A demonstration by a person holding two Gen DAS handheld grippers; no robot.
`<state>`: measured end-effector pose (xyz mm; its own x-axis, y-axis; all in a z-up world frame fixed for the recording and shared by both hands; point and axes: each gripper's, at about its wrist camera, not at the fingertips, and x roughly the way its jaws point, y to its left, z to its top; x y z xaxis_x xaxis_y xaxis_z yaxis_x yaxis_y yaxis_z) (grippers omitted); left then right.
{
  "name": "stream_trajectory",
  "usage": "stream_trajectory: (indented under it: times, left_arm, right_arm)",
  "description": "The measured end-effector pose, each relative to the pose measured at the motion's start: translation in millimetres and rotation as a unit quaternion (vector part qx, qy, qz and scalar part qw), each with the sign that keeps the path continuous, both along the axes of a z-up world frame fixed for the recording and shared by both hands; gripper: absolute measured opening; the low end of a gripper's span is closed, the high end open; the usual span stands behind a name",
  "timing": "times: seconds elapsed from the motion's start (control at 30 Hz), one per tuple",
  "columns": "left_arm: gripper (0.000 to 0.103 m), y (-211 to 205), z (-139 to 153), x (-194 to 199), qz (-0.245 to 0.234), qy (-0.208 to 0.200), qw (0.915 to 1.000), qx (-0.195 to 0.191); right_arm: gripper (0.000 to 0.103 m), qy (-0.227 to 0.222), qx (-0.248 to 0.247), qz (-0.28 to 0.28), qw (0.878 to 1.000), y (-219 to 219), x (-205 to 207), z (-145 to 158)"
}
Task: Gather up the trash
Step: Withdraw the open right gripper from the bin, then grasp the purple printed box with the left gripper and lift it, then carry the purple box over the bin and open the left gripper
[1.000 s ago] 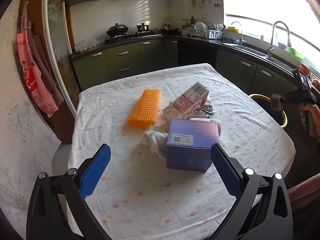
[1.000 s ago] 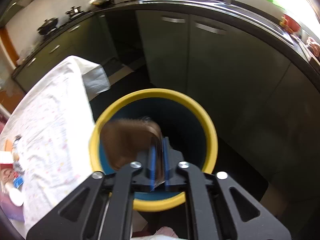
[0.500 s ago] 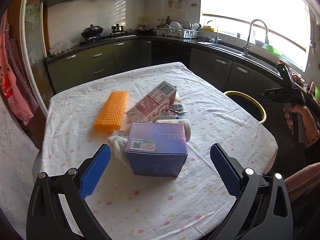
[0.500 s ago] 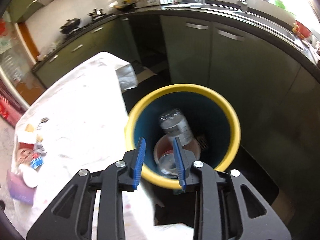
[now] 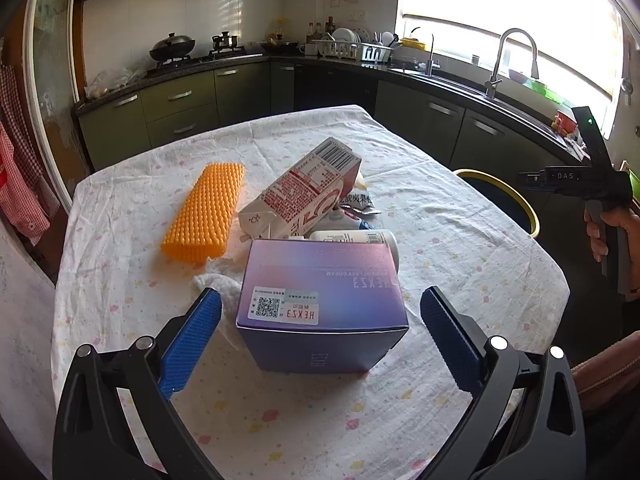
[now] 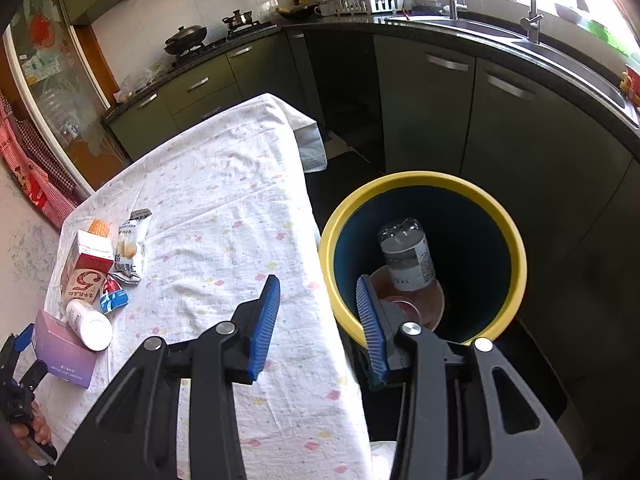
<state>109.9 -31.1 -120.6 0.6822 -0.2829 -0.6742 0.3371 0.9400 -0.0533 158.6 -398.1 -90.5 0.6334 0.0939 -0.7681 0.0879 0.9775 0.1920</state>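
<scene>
Trash lies clustered on the bench [image 5: 460, 248]: a purple box [image 5: 320, 304] nearest the left gripper [image 5: 320, 344], a white tissue [image 5: 216, 284] touching the box's left side, a white bottle [image 5: 356, 237] lying just behind the box, a red-and-white carton [image 5: 300, 192] tilted over the pile, a snack bag [image 6: 130, 248] and a small blue wrapper [image 6: 113, 300] beside it, and an orange ridged piece [image 5: 206, 212] off to the left. Left fingers [image 5: 192, 340] are spread wide, one on each side of the box, apart from it. Right gripper [image 6: 320, 320] hovers above the bench edge and the yellow-rimmed bin [image 6: 516, 248] beside the bench, its fingers [image 6: 264, 320] released and holding nothing. Inside the bin lie a clear bottle [image 6: 408, 256] and a clear cup [image 6: 416, 304]
</scene>
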Motion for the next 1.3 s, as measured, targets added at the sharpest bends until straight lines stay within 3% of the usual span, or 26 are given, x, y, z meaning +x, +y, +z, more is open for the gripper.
stream_trajectory:
  times: [0.4,0.57,0.63,0.8,0.97,1.3]
  left_arm:
    - [0.098,-11.0,-15.6,0.3,0.007,0.001,0.9996,0.027]
    - [0.087,-13.1,-20.6,2.8,0.019,0.002,0.9989,0.042]
    - [0.077,-12.3,-24.2,5.5,0.024,0.010,0.9987,0.044]
    - [0.076,-10.6,-26.1,4.3,0.022,0.011,0.9989,0.040]
    - [0.076,-2.2,-16.7,-14.9,0.007,-0.010,0.9995,0.030]
    - [0.076,5.5,21.4,-53.9,-0.017,-0.036,0.9976,0.057]
  right_arm:
    - [0.038,0.016,0.013,0.009,1.000,3.0,6.7,-14.8]
    - [0.039,0.022,0.019,0.012,1.000,2.5,8.3,-20.7]
    - [0.039,0.025,0.021,0.013,0.999,1.7,9.3,-23.4]
    - [0.040,0.029,0.027,0.016,0.999,1.7,9.4,-26.5]
    - [0.040,0.025,0.030,0.015,0.999,-0.9,7.4,-25.3]
    - [0.040,0.024,0.034,0.018,0.999,-1.6,4.0,-24.2]
